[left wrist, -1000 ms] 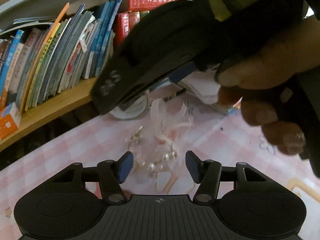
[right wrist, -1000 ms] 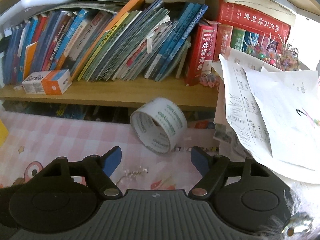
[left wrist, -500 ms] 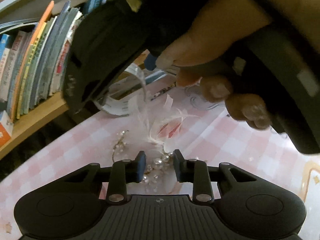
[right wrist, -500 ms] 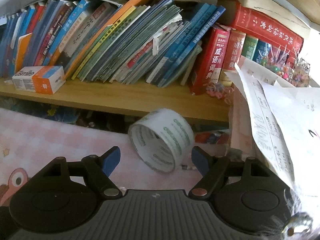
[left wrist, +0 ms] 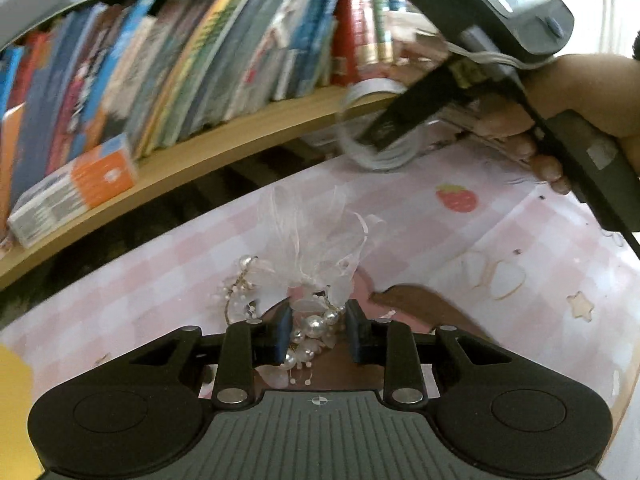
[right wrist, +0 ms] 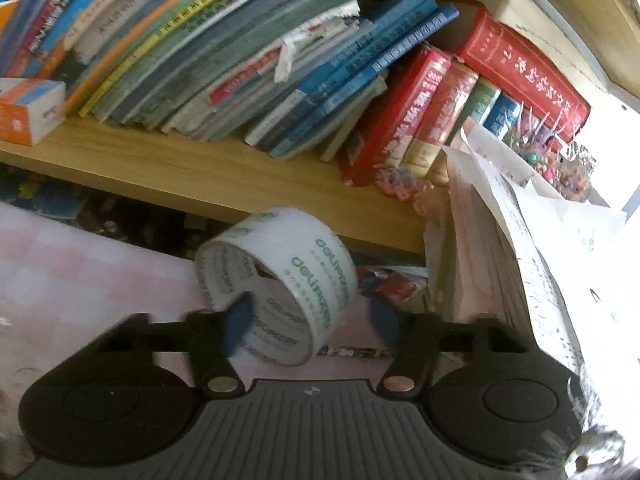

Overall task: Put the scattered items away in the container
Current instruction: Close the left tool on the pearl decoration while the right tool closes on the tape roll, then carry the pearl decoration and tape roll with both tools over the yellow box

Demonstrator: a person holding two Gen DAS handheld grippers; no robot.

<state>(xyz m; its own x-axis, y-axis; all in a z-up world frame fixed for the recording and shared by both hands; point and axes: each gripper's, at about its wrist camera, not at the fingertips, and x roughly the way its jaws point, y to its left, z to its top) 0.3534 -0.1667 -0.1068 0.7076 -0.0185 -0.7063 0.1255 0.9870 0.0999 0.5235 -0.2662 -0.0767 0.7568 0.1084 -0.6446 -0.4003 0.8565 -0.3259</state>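
Pink checked cloth (left wrist: pixel 520 240) is covering the table, and behind it a wooden shelf (right wrist: pixel 200 168) is carrying a long row of leaning books (right wrist: pixel 240 60), with a small orange and white box (left wrist: pixel 76 188) at its end. A loose stack of papers (right wrist: pixel 540 248) is leaning at the right side.

Two pickups are going on at the same moment. The left gripper (left wrist: pixel 318 334) is pointing down at the cloth and its jaws are almost fully together, pinching the pearl hair ornament (left wrist: pixel 312 264). The pearls are sitting between the blue pads, while the white gauze bow is standing free in front of them. Whether the ornament is already off the cloth, I cannot tell.

The right gripper (right wrist: pixel 312 320) is closing around the roll of clear tape (right wrist: pixel 280 280), which is standing on its edge just in front of the shelf. One finger is reaching inside the hollow of the roll and the other is outside, apart from the band, so the grip is not yet made. In the left view a hand (left wrist: pixel 560 120) is holding this tool above the same roll.

No container is showing clearly in either view. I judge that the next move is asking for the right jaws to finish closing on the band, then for both things to be lifted and carried to the container. The ornament is light and loose, so it could slip or catch on the cloth.
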